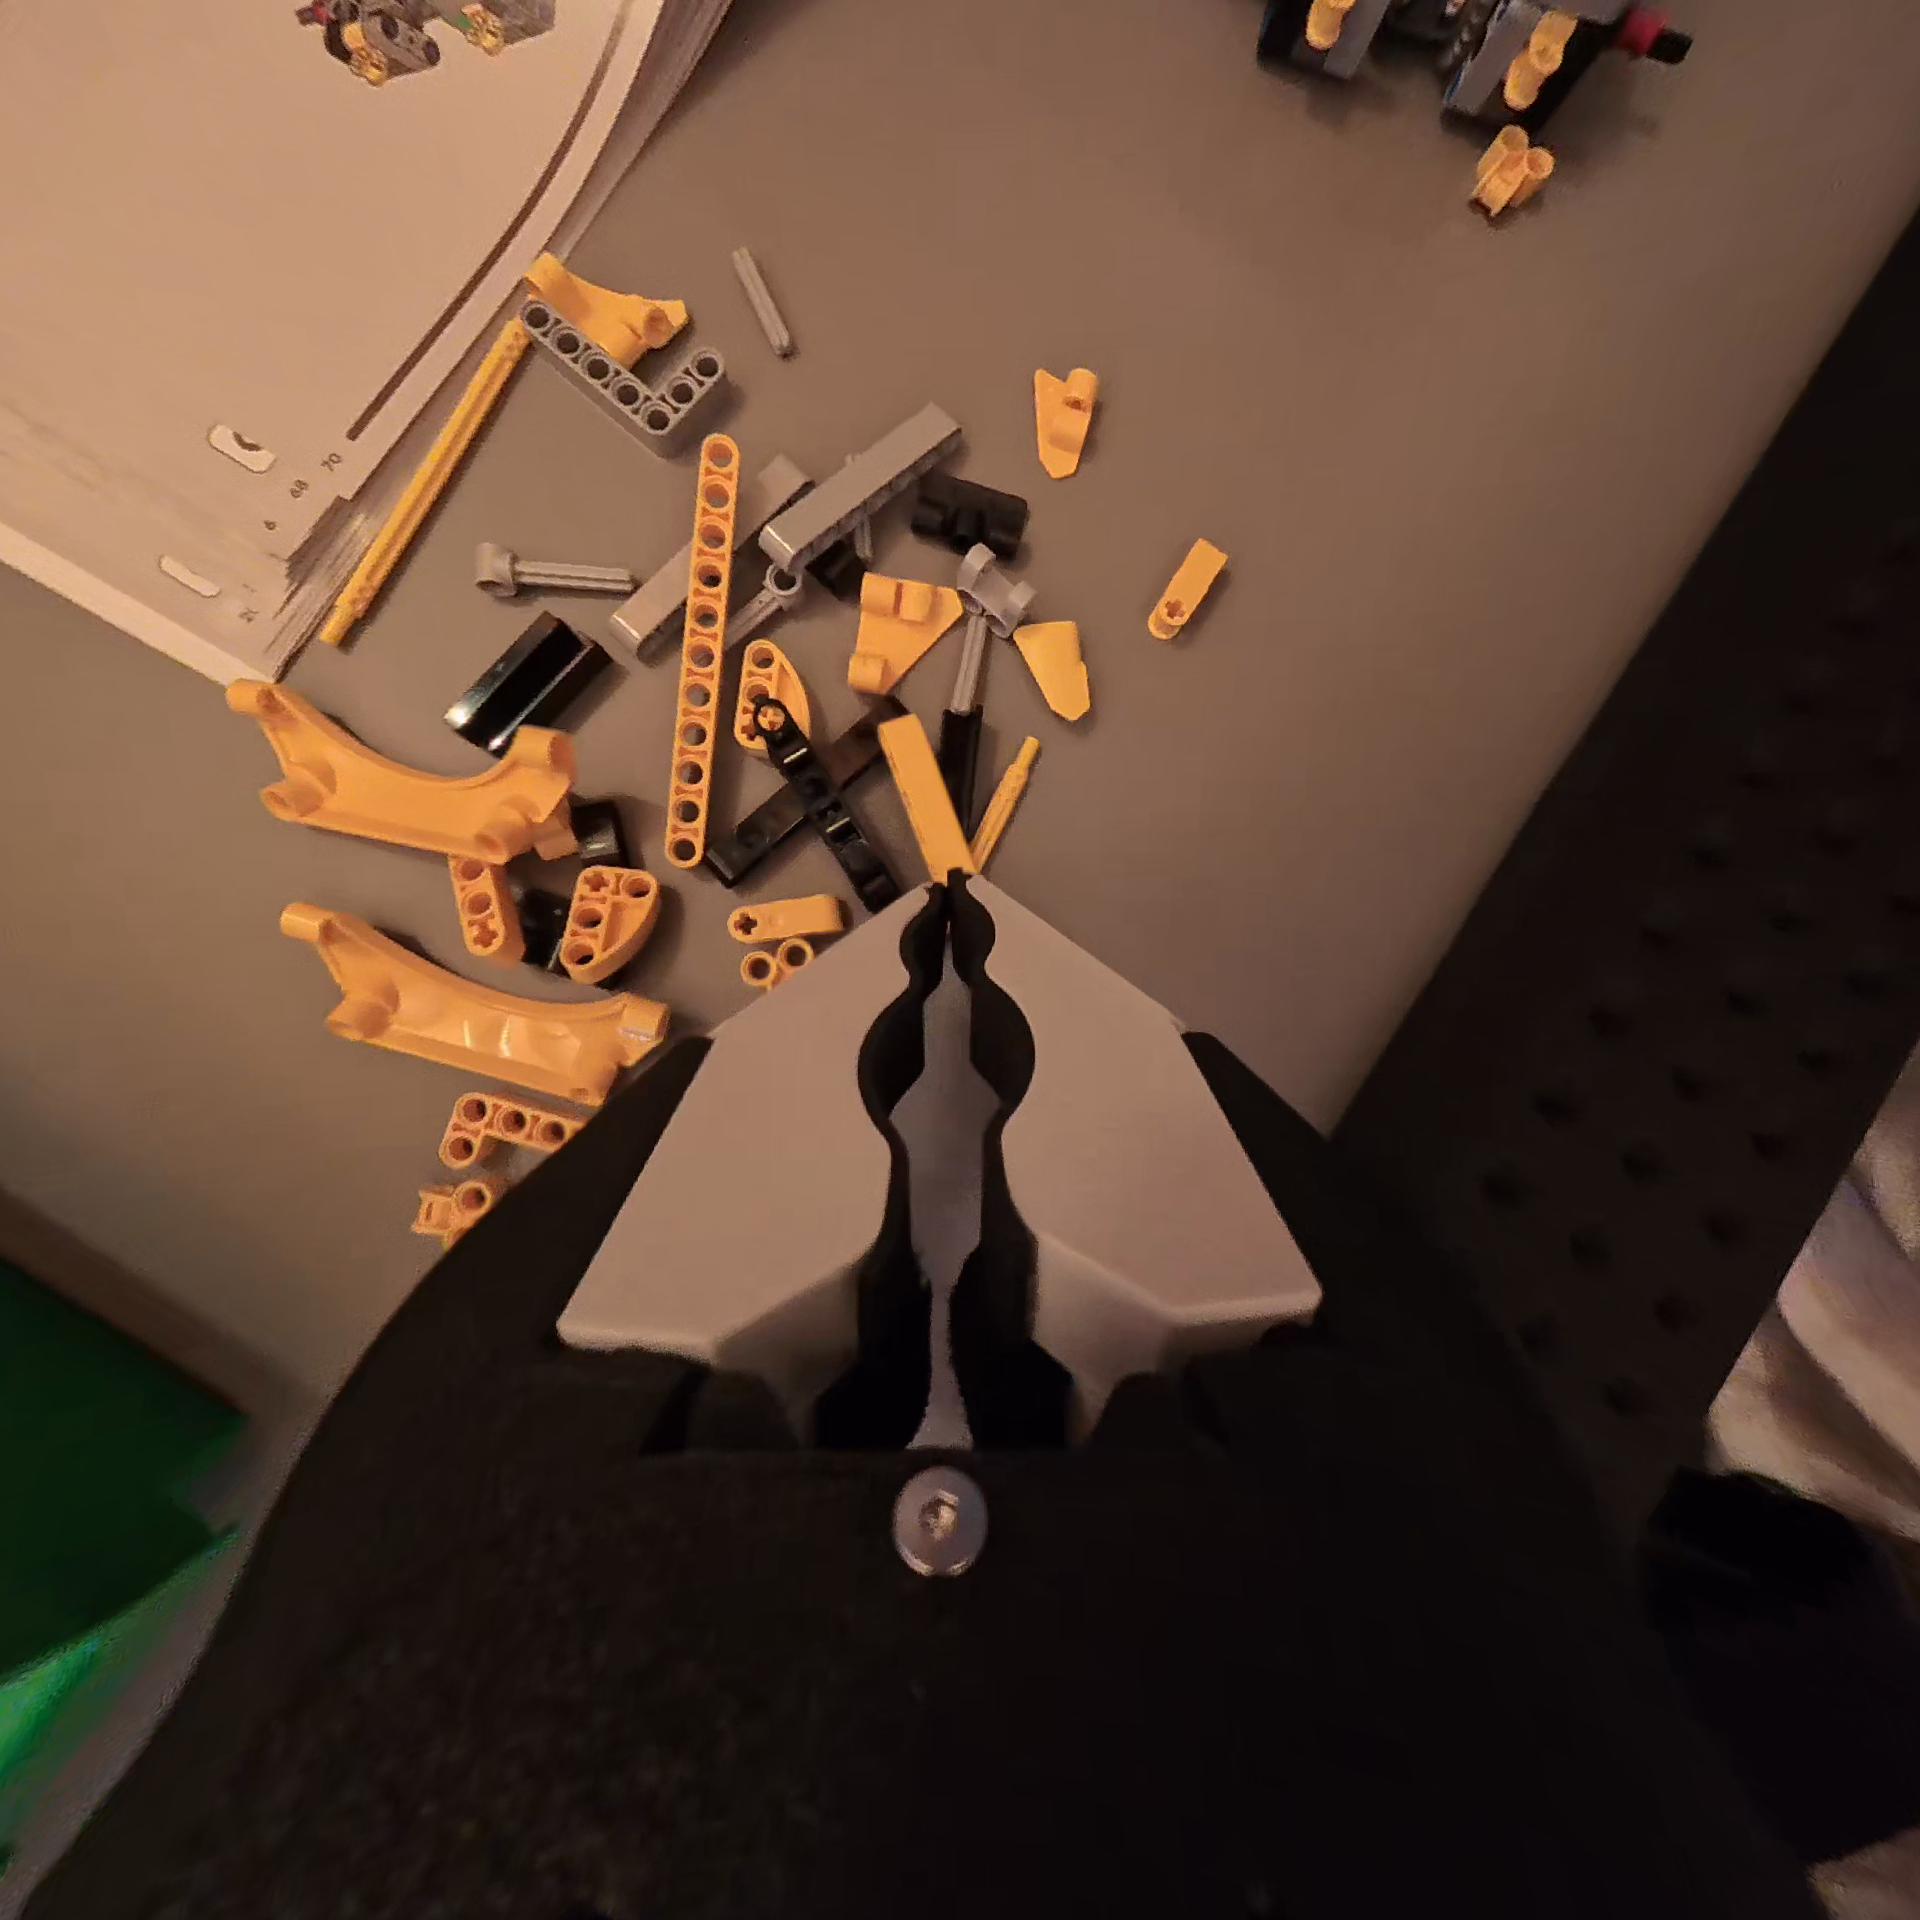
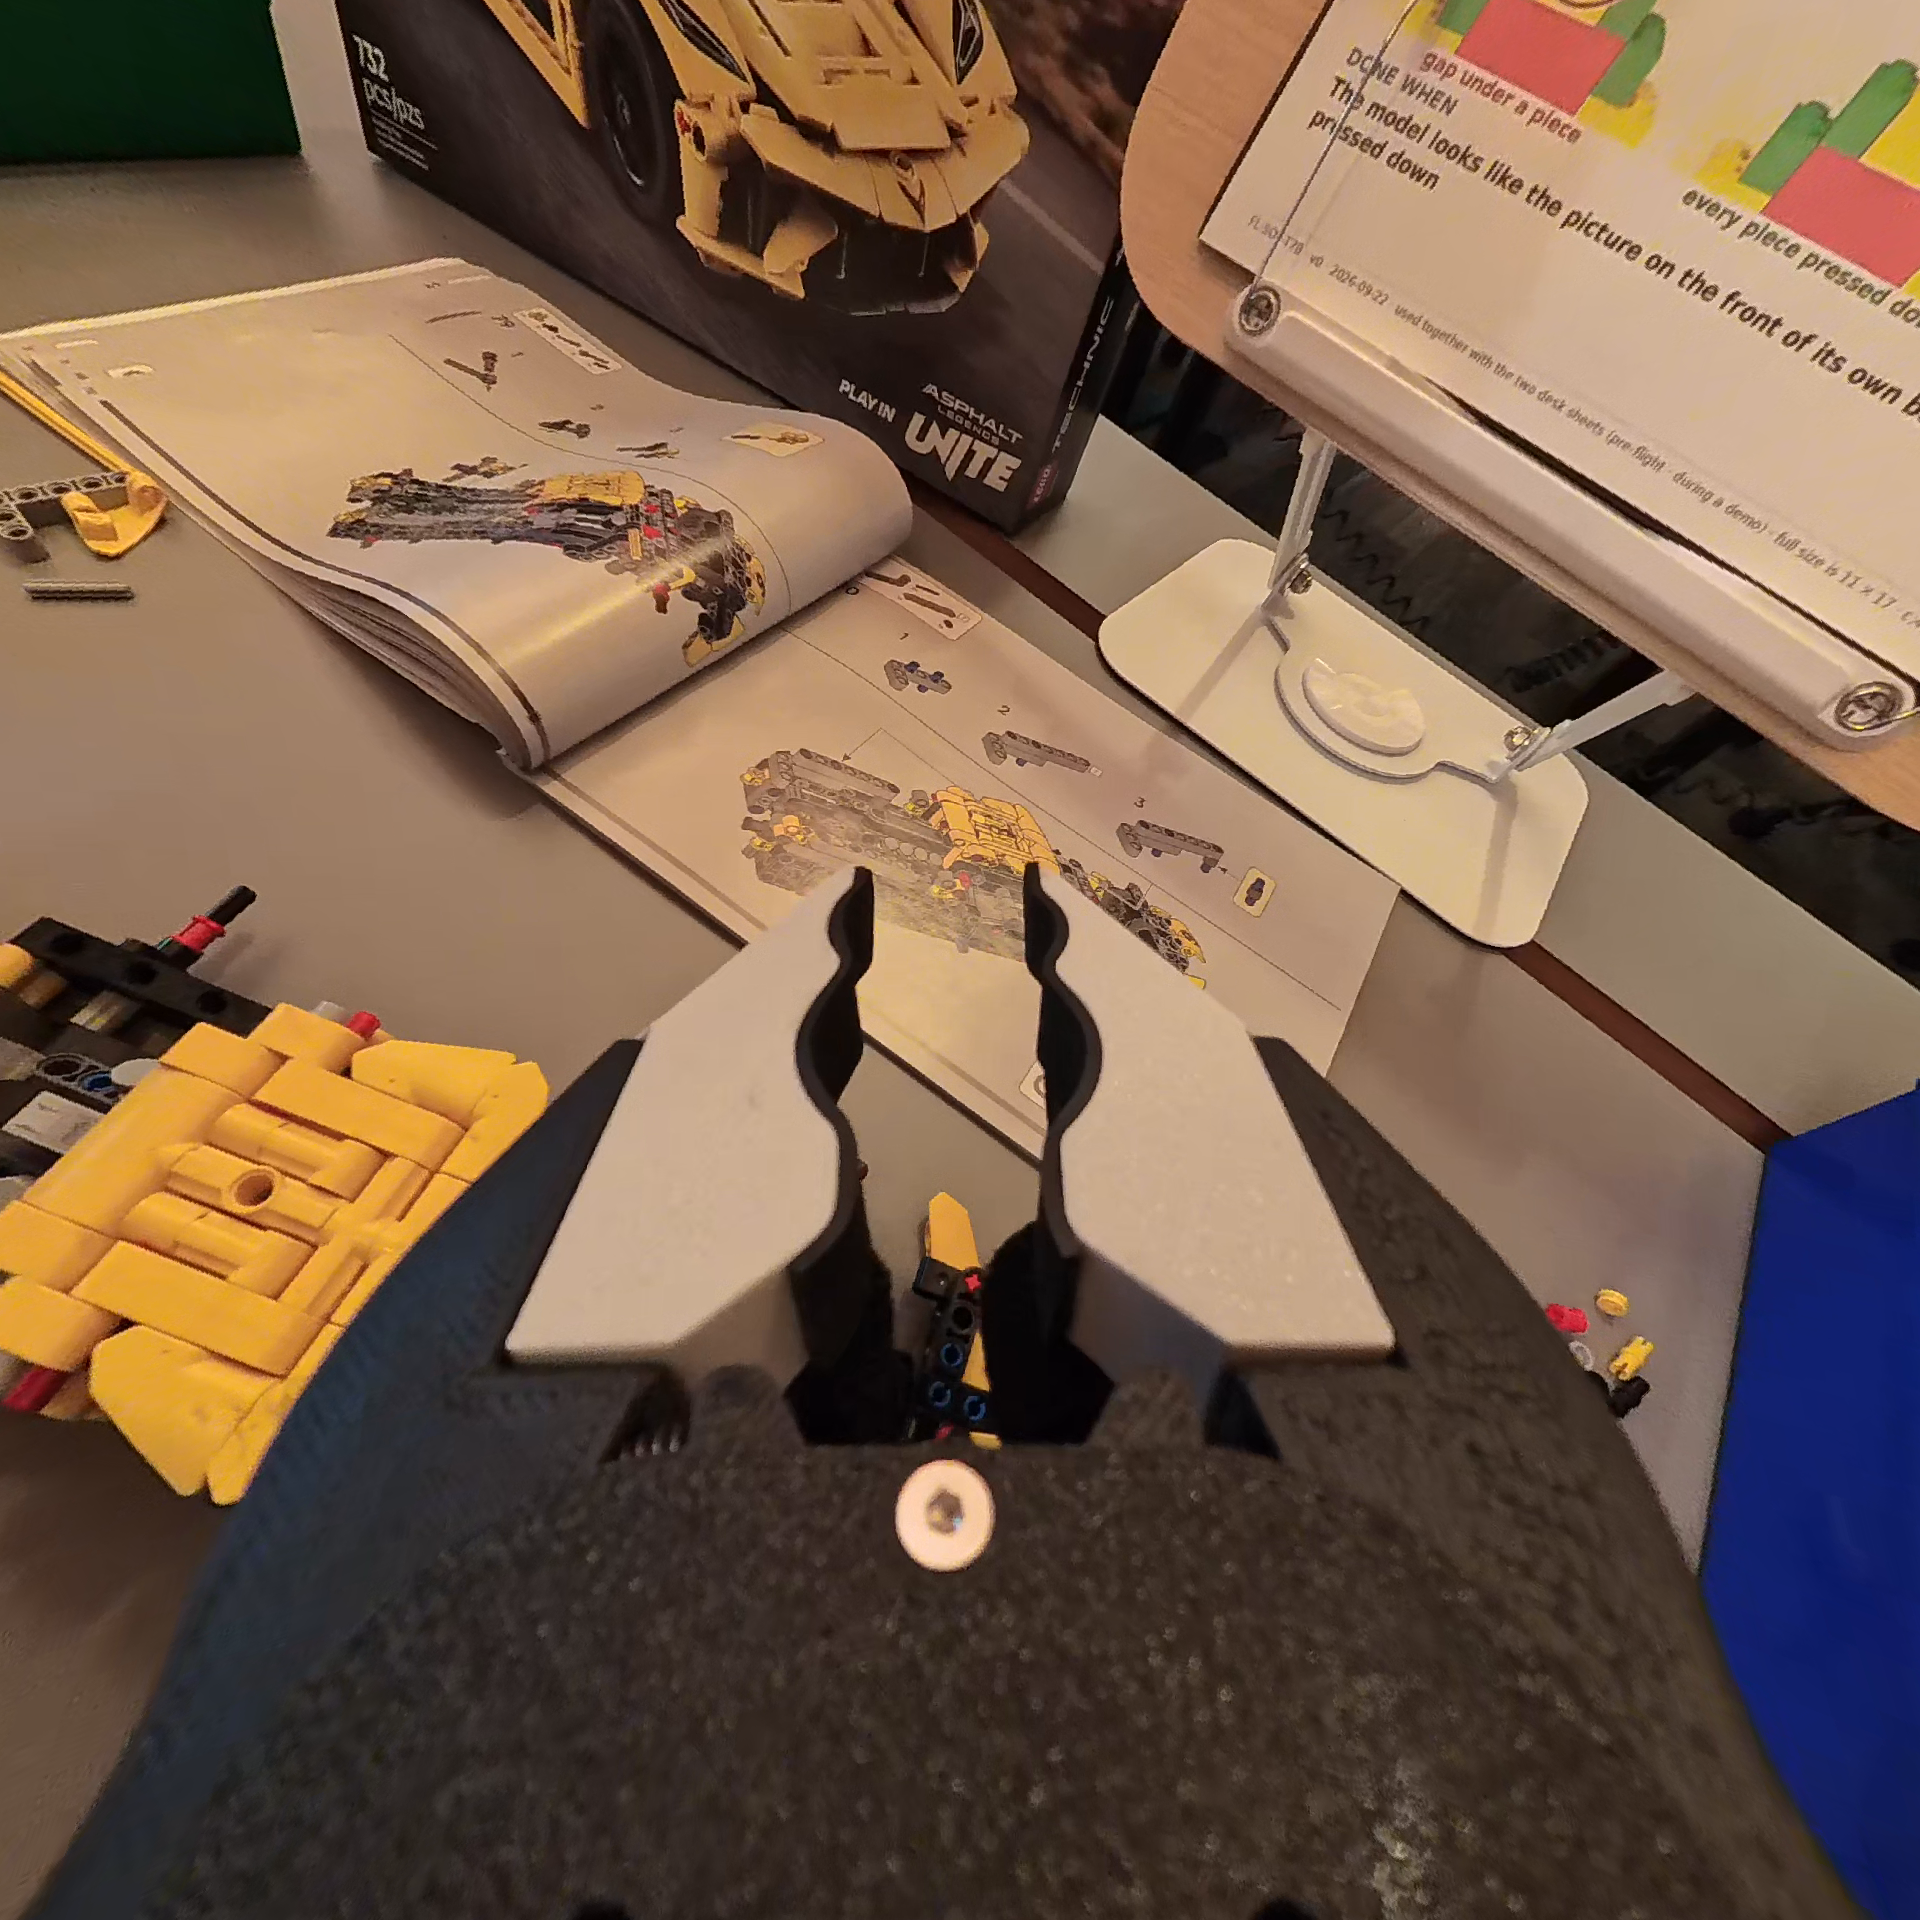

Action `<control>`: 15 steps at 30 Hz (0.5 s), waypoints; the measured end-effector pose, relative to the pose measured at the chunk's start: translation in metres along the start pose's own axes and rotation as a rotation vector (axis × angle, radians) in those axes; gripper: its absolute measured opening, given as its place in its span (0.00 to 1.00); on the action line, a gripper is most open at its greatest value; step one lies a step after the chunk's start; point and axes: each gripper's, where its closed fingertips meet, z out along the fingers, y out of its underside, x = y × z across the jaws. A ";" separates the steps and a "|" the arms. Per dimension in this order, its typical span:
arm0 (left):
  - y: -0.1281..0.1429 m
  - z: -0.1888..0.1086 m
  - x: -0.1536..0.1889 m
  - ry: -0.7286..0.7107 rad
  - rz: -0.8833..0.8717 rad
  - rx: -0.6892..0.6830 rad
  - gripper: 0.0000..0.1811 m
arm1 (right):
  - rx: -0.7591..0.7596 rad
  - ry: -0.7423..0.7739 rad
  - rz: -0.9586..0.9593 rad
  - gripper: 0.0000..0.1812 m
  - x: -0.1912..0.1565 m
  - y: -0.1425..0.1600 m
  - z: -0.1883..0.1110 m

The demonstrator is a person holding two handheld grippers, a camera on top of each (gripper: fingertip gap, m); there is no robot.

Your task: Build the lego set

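In the left wrist view, loose yellow, grey and black Lego pieces (image 1: 707,644) lie scattered on the grey table (image 1: 1299,520). My left gripper (image 1: 951,885) is shut, and its tips meet right at the near end of a flat yellow bar (image 1: 923,795) that lies over black pieces. A thin yellow axle (image 1: 1006,800) lies just to the right of the bar. In the right wrist view, my right gripper (image 2: 945,883) is open with nothing between its tips, and it hovers over the open instruction booklet (image 2: 623,561). The partly built yellow model (image 2: 239,1195) lies to its left.
The instruction booklet (image 1: 208,260) and a model part (image 1: 1455,52) lie at the far side. Two large yellow arches (image 1: 416,790) lie to the left. The set's box (image 2: 779,208), a white document stand (image 2: 1351,727), a blue bin (image 2: 1829,1455) and small loose pieces (image 2: 1610,1340) stand around. About 40 cm separates my left fingertips from my right.
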 end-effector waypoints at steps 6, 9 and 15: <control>-0.001 0.009 0.004 -0.027 -0.015 -0.011 0.18 | -0.005 -0.003 -0.015 0.15 -0.003 0.000 0.001; 0.002 0.016 0.006 -0.049 0.011 -0.033 0.18 | -0.006 -0.006 -0.022 0.15 -0.004 0.000 0.001; 0.005 0.012 -0.004 -0.111 0.019 -0.047 0.04 | -0.014 -0.011 -0.046 0.15 -0.007 0.001 0.002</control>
